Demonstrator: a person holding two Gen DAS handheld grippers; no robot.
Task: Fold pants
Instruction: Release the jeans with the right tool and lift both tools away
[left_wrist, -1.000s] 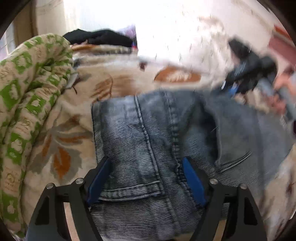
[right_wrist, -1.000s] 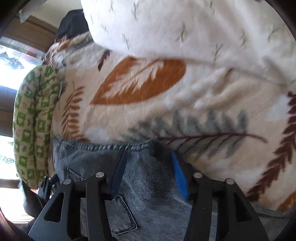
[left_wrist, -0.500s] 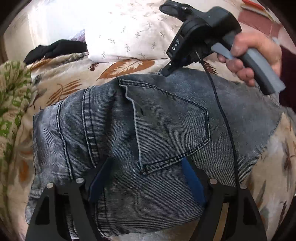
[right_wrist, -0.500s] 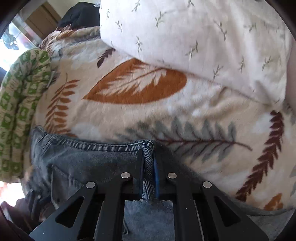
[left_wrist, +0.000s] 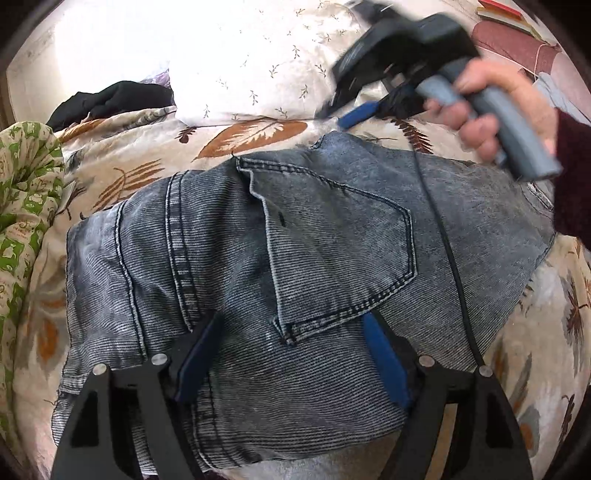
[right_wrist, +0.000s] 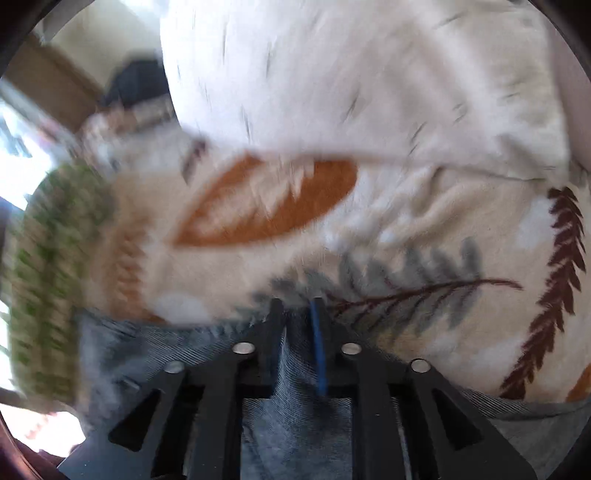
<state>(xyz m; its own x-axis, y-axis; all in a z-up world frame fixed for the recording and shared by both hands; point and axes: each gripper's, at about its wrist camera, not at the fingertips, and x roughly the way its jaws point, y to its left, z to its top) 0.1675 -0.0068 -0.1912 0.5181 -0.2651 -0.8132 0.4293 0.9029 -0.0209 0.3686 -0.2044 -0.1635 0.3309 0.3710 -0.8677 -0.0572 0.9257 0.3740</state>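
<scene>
One pair of grey-blue denim pants (left_wrist: 295, 280) lies folded on the bed, on a cream blanket (left_wrist: 122, 155) printed with orange, grey and brown leaves, near the head end of the bed. Going left to right in the left wrist view: one green-and-cream patterned quilt (left_wrist: 26, 206) bunched along the bed's left edge, one dark garment (left_wrist: 114, 99) at the far left corner, one white pillow (left_wrist: 258, 70) with small leaf sprigs at the head edge, then the one back pocket (left_wrist: 340, 258) that shows on the denim.

Two grippers are in play. The left gripper (left_wrist: 291, 354) hangs low over the near part of the pants, its blue-padded fingers (left_wrist: 384, 362) spread wide with only denim between them; whether the pads touch the cloth cannot be told. The pants' near hem is cut off behind the gripper frame.

The right gripper (left_wrist: 362, 107), held in the person's right hand (left_wrist: 491, 107), is blurred at the far right corner of the pants. In its own view the right gripper's fingers (right_wrist: 317, 347) are drawn close together, pinching a fold of the denim edge just where it meets the blanket. That view is smeared; the quilt and the dark garment are only streaks there.
</scene>
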